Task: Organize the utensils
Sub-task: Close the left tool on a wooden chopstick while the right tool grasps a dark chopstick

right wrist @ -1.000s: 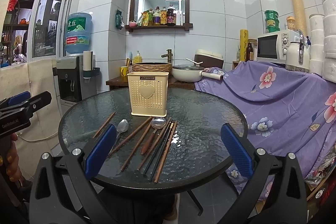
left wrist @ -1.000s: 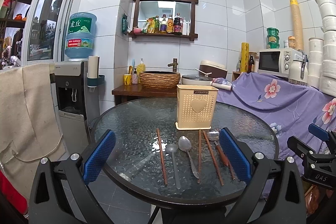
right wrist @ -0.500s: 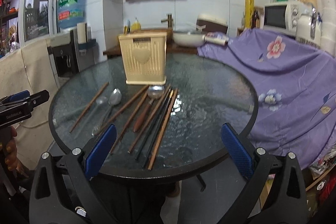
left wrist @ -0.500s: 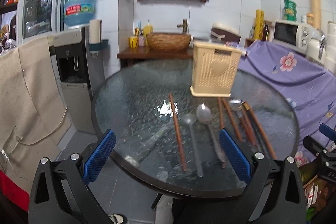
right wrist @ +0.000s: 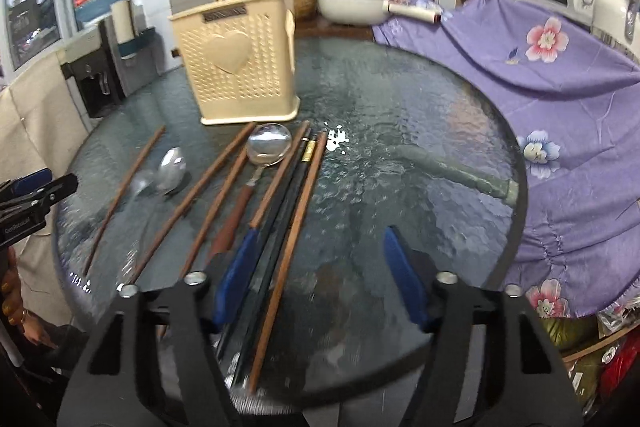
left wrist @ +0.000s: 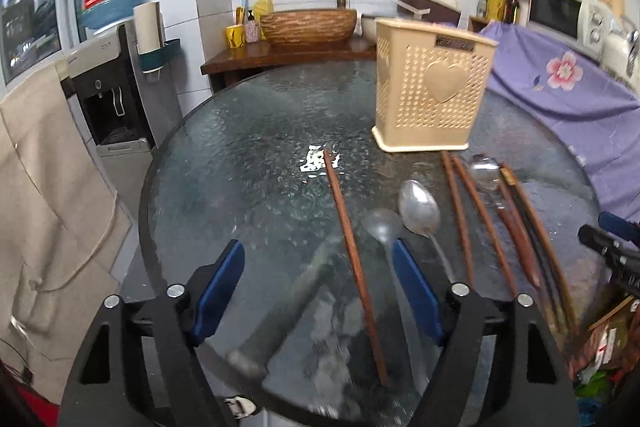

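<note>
The left gripper point(left wrist: 318, 283) hangs over the near edge of the round glass table point(left wrist: 240, 155) with its blue-padded fingers point(left wrist: 218, 285) spread wide and nothing between the pads. A single brown chopstick point(left wrist: 348, 239) runs lengthwise through the gap between them, closer to the right-hand finger, and lies flat on the glass. A steel spoon point(left wrist: 420, 209) rests just beyond the tip of that right-hand finger, with a second, blurrier spoon bowl point(left wrist: 382, 227) beside it (its handle passes behind the pad). Farther out past the right finger lie more brown chopsticks point(left wrist: 460, 223) and a wooden-handled spoon point(left wrist: 516, 231). The cream utensil holder point(left wrist: 432, 87) stands upright ahead of the fingers and off to their right.

The right gripper point(right wrist: 316, 273) also has its fingers apart and holds nothing. Its left-hand finger point(right wrist: 236, 275) sits over a bundle of dark chopsticks point(right wrist: 288, 187), and one brown chopstick point(right wrist: 294, 227) lies just inside the gap. The round ladle-like spoon point(right wrist: 269, 145) is ahead of that finger, with the holder point(right wrist: 240, 59) standing beyond it.
</note>
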